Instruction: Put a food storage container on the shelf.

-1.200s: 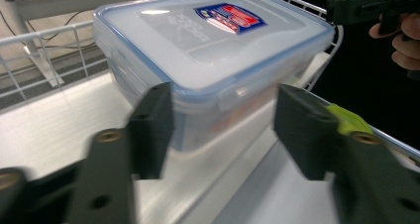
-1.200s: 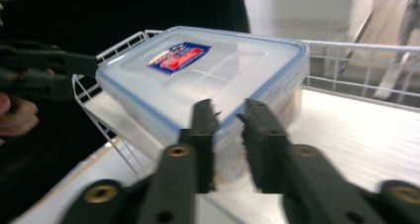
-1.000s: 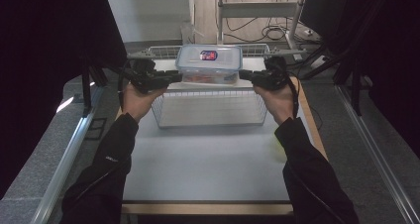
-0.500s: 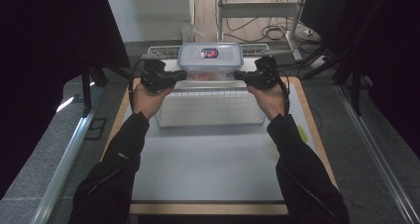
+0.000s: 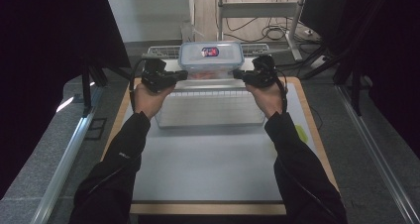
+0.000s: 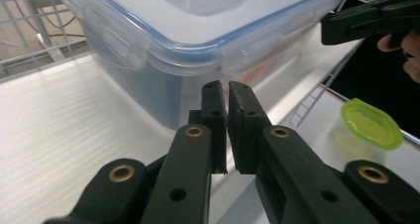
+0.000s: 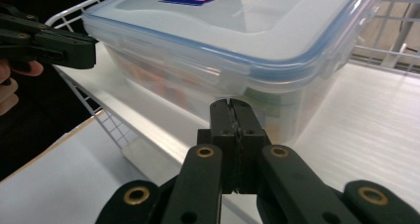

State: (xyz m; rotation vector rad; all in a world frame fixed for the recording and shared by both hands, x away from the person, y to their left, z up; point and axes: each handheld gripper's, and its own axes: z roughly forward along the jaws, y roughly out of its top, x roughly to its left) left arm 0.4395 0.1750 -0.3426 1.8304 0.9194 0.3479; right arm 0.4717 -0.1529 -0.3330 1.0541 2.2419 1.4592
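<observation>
container: clear plastic food box (image 5: 211, 60) with a blue-sealed snap lid and a red and blue label on top, standing upright at the far end of the wire basket (image 5: 163, 120), on its pale liner; reddish contents show through the wall, too blurred to name.
container, close: in the left gripper view the box (image 6: 188, 30) stands just beyond the jaws, one side clip folded down; in the right gripper view the box (image 7: 237, 40) lies just ahead, lid seated all round as far as visible.
left gripper: left gripper (image 5: 181, 75) at the box's left end, tips level with its lower wall; in its own view (image 6: 227, 102) the jaws stand almost together with a thin slit between, nothing in them; contact with the box wall cannot be told.
right gripper: right gripper (image 5: 238, 75) at the box's right end, mirror of the other; in its own view (image 7: 232, 117) the jaws are pressed fully together, empty, tips just short of the wall.
other items: green-lidded cup (image 6: 369, 127) outside the basket on the table mat (image 5: 208, 169).
done so far (judgement): box is inside the basket and lidded; both grippers bracket it end to end.
left to do (judgement): neither gripper clamps anything, so any lift, push or unclipping of the box is yet to come; a squeeze between the two closed tips looks the likeliest hold.
</observation>
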